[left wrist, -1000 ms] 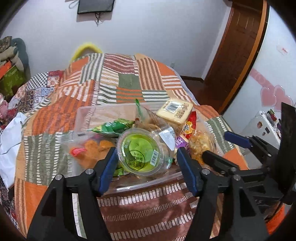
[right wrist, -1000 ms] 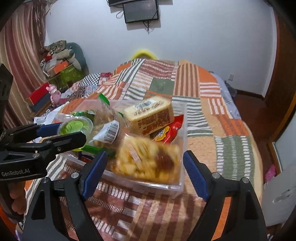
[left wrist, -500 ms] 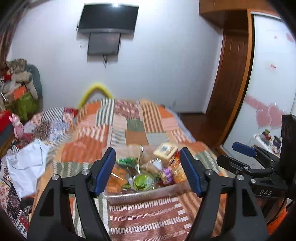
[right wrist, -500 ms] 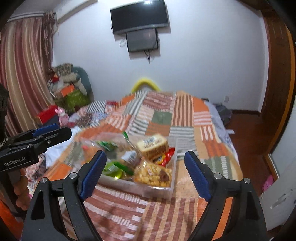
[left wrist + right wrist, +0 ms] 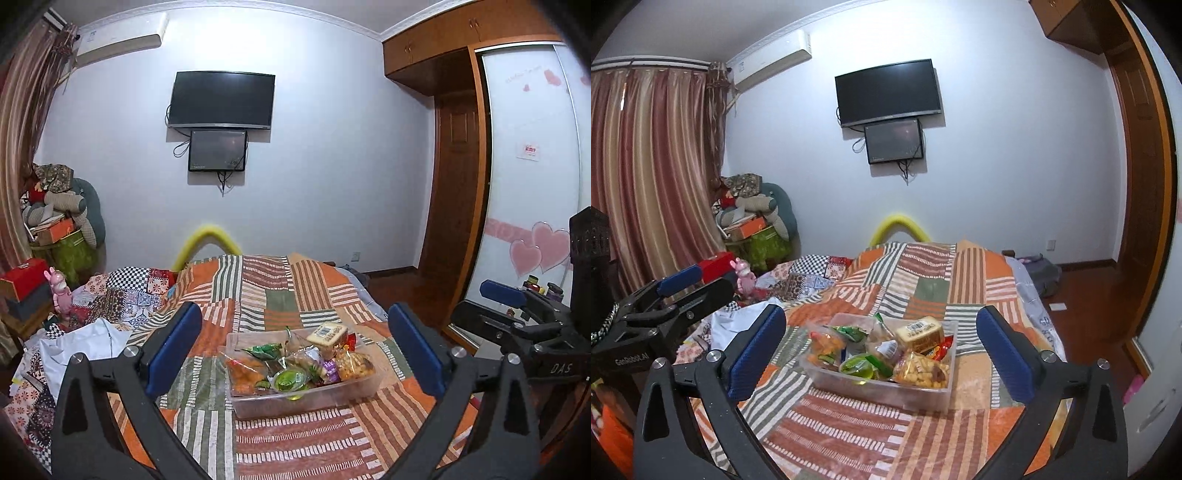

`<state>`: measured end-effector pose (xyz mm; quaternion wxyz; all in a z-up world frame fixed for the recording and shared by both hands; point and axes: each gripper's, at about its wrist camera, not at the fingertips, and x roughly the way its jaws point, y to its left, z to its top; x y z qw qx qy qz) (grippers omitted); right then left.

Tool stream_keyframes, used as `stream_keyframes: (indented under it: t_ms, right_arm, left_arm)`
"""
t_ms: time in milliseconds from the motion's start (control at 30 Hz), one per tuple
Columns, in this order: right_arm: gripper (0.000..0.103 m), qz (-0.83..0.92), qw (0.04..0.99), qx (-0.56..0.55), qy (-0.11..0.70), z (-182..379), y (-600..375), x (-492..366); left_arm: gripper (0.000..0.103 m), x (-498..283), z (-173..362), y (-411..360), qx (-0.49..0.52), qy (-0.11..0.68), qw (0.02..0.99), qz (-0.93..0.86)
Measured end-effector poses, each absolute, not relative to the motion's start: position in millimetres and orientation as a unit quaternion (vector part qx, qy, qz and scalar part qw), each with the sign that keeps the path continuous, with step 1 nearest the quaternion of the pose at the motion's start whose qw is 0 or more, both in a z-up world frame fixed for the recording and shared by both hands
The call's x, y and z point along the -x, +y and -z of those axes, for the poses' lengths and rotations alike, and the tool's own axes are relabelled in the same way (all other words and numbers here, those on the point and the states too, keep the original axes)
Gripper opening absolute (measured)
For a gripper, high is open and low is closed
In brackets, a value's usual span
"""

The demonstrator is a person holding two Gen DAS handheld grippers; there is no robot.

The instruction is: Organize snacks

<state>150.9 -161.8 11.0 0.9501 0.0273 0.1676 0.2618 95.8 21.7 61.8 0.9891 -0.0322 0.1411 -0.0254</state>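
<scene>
A clear plastic bin full of snacks sits on the patchwork bed. In it are a green-lidded cup, a yellow biscuit pack, a bag of golden snacks and an orange bag. My left gripper is open and empty, held well back from the bin. My right gripper is open and empty, also well back. Each gripper shows at the edge of the other's view.
The patchwork quilt covers the bed, with crumpled cloths at its left. A TV hangs on the far wall. Piled boxes and cushions stand left, a wooden door and wardrobe right.
Both grippers have pulled back and up from right over the bin, so the bin looks small and the whole room shows. Both stay open and empty.
</scene>
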Motion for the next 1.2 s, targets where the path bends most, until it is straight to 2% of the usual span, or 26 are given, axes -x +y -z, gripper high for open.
stream_keyframes:
  t_ms: [1200]
  right_arm:
    - [0.103, -0.243, 0.955, -0.03, 0.165, -6.1, -164.2, -140.7]
  left_arm:
    - [0.103, -90.4, -47.2, 24.3, 0.042, 0.159, 0.986, 0.022]
